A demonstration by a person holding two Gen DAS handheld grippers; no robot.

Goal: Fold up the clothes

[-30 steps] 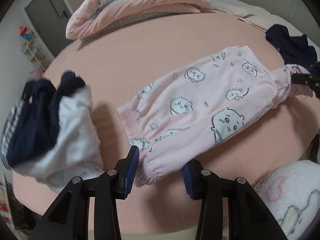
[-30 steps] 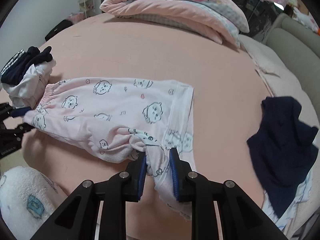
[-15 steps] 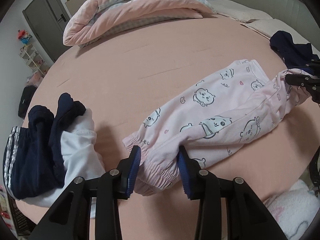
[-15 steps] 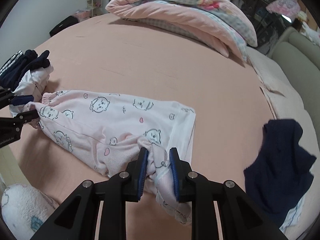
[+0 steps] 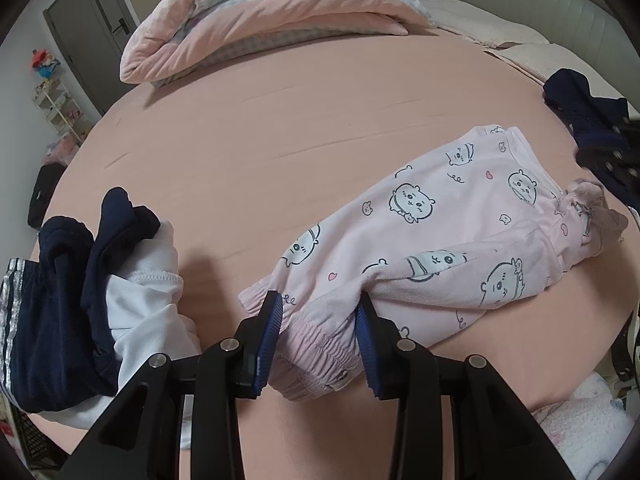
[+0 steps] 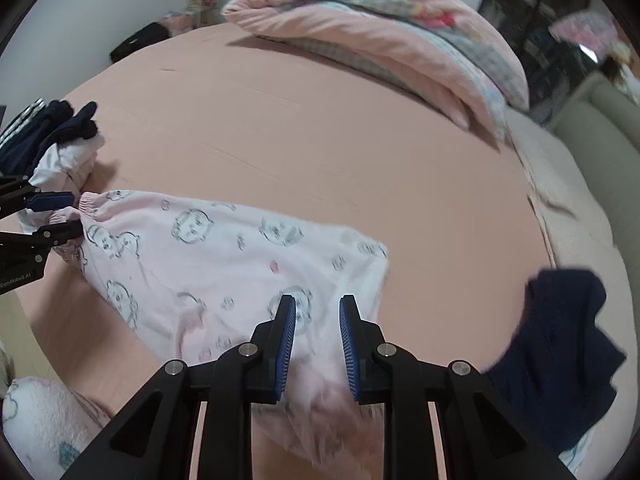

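Pink pyjama trousers with a cartoon print (image 5: 432, 232) lie stretched across the pink bed sheet; they also show in the right wrist view (image 6: 224, 256). My left gripper (image 5: 318, 320) is shut on the gathered ankle cuffs (image 5: 316, 344). It also shows at the left edge of the right wrist view (image 6: 60, 212). My right gripper (image 6: 318, 312) stands open over the waist end of the trousers, which lies loose below it. It shows blurred at the right edge of the left wrist view (image 5: 608, 152).
A pile of dark blue and white clothes (image 5: 92, 292) lies left of the cuffs. A dark blue garment (image 6: 560, 340) lies right of the waist end. A folded pink quilt (image 5: 260, 16) lies at the far side. A fluffy white blanket (image 6: 44, 420) sits at the near edge.
My right gripper has opened, let go of the waist end and pulled back a little. My left gripper still holds the cuffs. The trousers have settled flatter on the sheet.
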